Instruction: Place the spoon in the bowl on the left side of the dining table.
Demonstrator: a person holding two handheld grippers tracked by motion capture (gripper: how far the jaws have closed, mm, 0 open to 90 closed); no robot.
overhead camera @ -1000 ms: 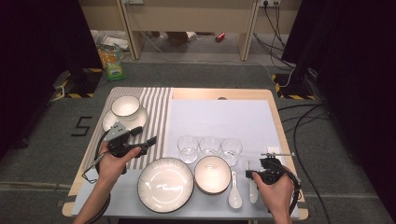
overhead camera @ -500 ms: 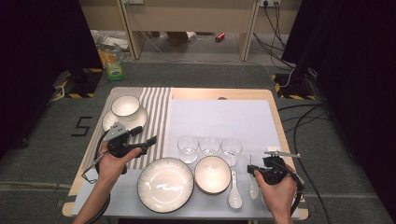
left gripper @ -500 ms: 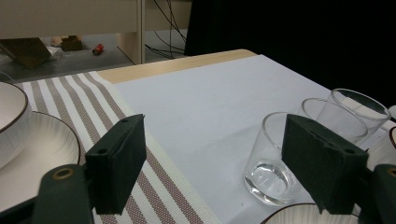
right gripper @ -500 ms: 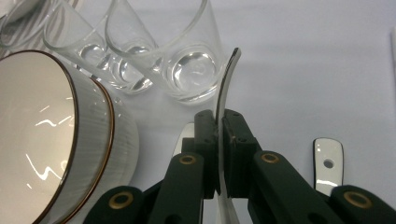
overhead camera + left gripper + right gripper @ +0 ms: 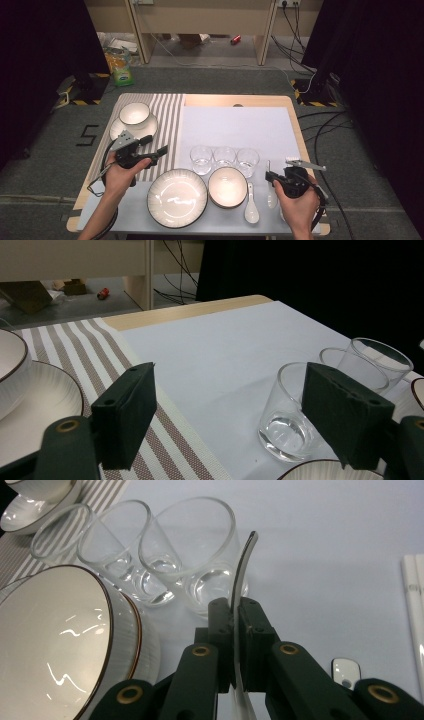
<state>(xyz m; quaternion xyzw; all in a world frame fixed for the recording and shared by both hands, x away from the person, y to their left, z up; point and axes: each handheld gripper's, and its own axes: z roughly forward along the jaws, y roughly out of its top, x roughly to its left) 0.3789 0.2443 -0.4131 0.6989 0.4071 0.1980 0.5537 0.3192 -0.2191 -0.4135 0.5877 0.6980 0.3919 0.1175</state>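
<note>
My right gripper (image 5: 270, 177) (image 5: 235, 611) is shut on the thin handle of a metal spoon (image 5: 271, 198) (image 5: 243, 565) at the table's front right; the handle curves up between the jaws toward three empty glasses (image 5: 224, 157) (image 5: 186, 550). Left of it lie a white ceramic spoon (image 5: 251, 206), a brown-rimmed bowl (image 5: 227, 186) (image 5: 55, 635) and a large white plate (image 5: 177, 198). My left gripper (image 5: 156, 145) (image 5: 230, 405) hovers open over the striped mat (image 5: 167, 115) (image 5: 75, 345), nothing between its jaws, with the nearest glass (image 5: 287, 415) ahead.
A second bowl (image 5: 134, 113) stands on a saucer (image 5: 118, 130) at the back of the striped mat. A white mat (image 5: 235, 125) covers the table's middle and right. A white strip-like item (image 5: 414, 600) lies right of the spoon. Cables and clutter lie on the floor beyond.
The right hand with the spoon has shifted only slightly. The left gripper has kept still.
</note>
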